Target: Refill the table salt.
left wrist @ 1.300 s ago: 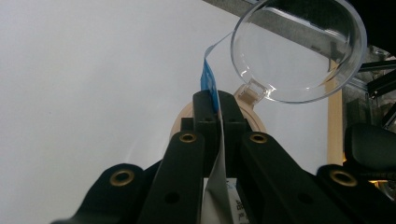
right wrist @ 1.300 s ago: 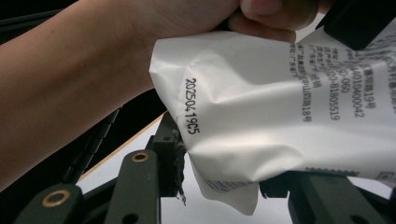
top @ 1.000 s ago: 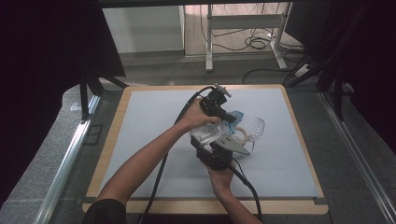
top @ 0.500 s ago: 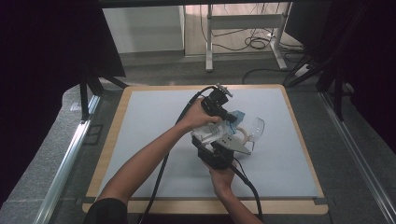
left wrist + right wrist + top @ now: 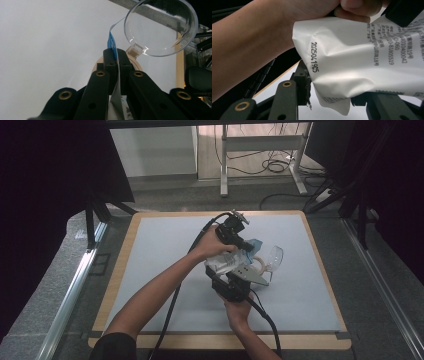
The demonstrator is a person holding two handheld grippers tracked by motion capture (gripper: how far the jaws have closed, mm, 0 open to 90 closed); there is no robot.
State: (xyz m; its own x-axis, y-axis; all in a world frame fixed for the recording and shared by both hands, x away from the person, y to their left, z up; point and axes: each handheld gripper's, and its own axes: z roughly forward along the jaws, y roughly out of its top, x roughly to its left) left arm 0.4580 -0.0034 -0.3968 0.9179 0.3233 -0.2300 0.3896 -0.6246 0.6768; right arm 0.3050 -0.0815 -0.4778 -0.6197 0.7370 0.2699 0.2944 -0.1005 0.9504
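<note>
A white sachet [image 5: 221, 265] with a blue end and black print hangs over the mat between both grippers. My left gripper [image 5: 247, 247] is shut on its thin blue edge [image 5: 111, 43], jaws pressed together [image 5: 114, 53]. From below, my right gripper [image 5: 220, 271] closes on the puffy white body [image 5: 362, 60], whose lower corner sits between its jaws [image 5: 329, 90]. A clear stemmed glass [image 5: 274, 256] lies on its side just right of the grippers, with its bowl [image 5: 160, 27] past the left jaws. A round wooden disc [image 5: 136, 65] lies under its stem.
A pale blue mat [image 5: 165, 260] covers a wooden-edged table [image 5: 220, 340]. The person's left forearm [image 5: 249, 45] crosses close in front of the right gripper. Black cables trail from both grippers toward the table's front edge. Table legs and cables [image 5: 272, 165] stand on the floor beyond.
</note>
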